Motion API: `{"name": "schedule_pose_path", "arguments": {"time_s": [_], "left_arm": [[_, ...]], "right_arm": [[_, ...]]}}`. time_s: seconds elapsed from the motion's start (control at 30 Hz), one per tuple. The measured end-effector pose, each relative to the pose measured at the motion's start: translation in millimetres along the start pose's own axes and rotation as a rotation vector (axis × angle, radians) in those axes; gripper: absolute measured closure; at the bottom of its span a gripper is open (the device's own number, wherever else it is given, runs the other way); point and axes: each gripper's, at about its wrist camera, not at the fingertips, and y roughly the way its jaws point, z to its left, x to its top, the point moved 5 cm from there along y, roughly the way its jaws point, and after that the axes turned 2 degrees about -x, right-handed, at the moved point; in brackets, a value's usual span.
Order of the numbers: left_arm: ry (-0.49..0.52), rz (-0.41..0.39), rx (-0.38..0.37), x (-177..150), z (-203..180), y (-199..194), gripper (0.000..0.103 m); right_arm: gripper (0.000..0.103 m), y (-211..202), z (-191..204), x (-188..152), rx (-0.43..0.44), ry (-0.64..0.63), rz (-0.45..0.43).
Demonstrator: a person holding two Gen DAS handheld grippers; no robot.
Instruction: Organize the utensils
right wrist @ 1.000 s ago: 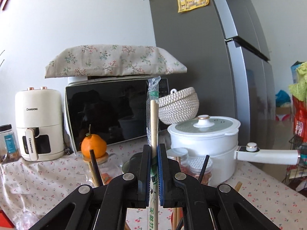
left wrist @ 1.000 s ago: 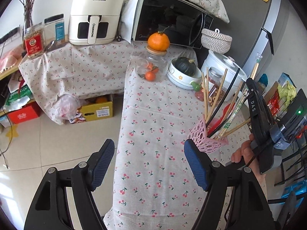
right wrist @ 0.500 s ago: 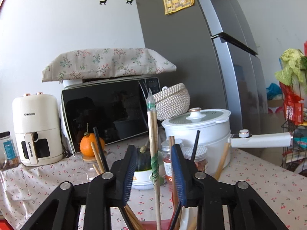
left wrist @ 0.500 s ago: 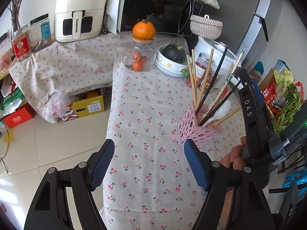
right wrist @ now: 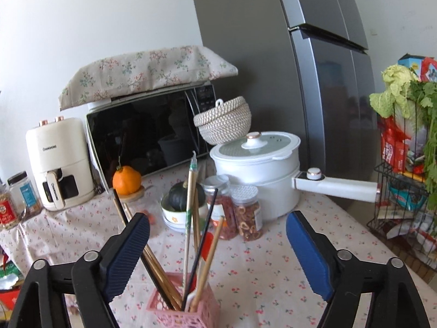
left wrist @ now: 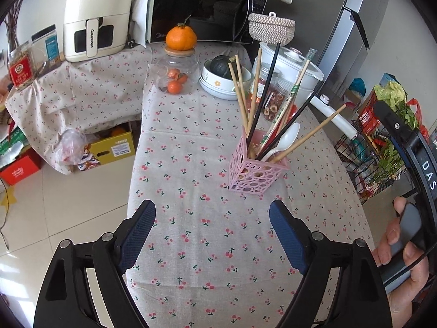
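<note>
A pink lattice utensil holder (left wrist: 255, 170) stands on the cherry-print tablecloth (left wrist: 191, 218). It holds several wooden and black chopsticks, a wrapped pair of chopsticks (left wrist: 289, 98) and a white spoon (left wrist: 285, 138). My left gripper (left wrist: 211, 235) is open and empty, above the table in front of the holder. My right gripper (right wrist: 218, 248) is open and empty, just above and behind the holder (right wrist: 185, 311); the wrapped chopsticks (right wrist: 190, 191) stand free between its fingers. The right gripper's body and the hand holding it show at the right edge of the left wrist view.
Behind the holder are two spice jars (right wrist: 247, 213), a white pot with a long handle (right wrist: 262, 164), a bowl with a dark squash (left wrist: 224, 78) and a glass jar topped by an orange (left wrist: 180, 63). A microwave, air fryer and fridge stand further back. A wire rack (right wrist: 404, 191) is to the right.
My right gripper opened and let go of the wrapped chopsticks, which now stand in the holder, then drew back. My left gripper pulled back from the holder.
</note>
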Motion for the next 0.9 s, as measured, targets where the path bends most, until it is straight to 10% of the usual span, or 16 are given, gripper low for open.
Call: {"name": "schedule_pose_path", "arguments": {"time_s": [0.9], "left_arm": [[0.185, -0.141, 0.123, -45, -102, -50, 0.0]], "right_arm": [[0.0, -65, -103, -39, -0.175, -0.089, 0.288]]}}
